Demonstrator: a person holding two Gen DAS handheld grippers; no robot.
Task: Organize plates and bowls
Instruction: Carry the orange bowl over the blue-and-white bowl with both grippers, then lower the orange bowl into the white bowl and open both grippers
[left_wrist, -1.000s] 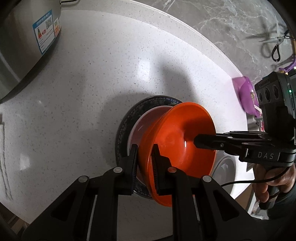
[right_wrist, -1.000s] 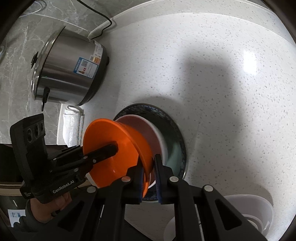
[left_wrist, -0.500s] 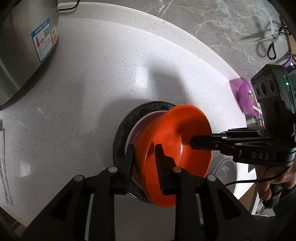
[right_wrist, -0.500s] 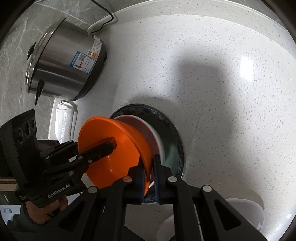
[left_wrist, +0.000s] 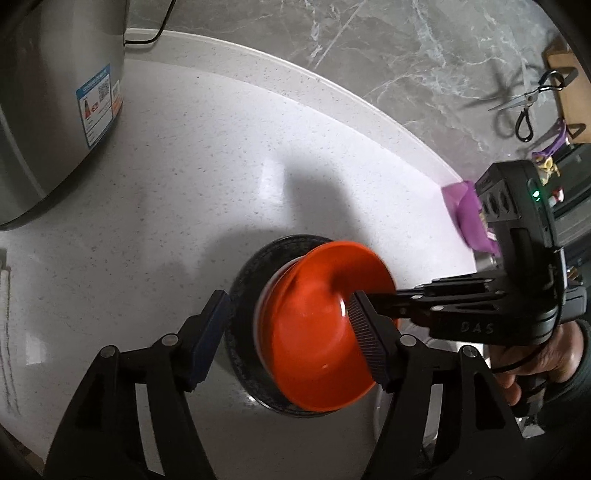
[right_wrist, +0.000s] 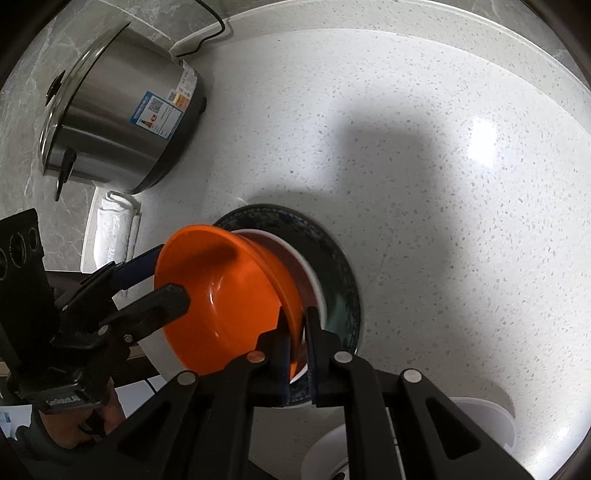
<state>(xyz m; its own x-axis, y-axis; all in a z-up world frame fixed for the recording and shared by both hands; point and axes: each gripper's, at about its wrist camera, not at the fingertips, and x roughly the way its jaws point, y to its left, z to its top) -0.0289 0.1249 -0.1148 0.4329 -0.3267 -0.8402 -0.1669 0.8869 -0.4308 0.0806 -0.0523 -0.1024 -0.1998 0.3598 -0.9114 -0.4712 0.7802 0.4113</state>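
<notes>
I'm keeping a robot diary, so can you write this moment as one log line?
left gripper: opening, off orange bowl | right gripper: shut on orange bowl rim | bowl tilted over dark plate

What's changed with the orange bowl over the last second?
The left gripper has let go of the orange bowl; its jaws are opening and stand clear of the rim. The right gripper stays clamped on the far rim, holding the bowl tilted over the stacked plates, which have not moved.
</notes>
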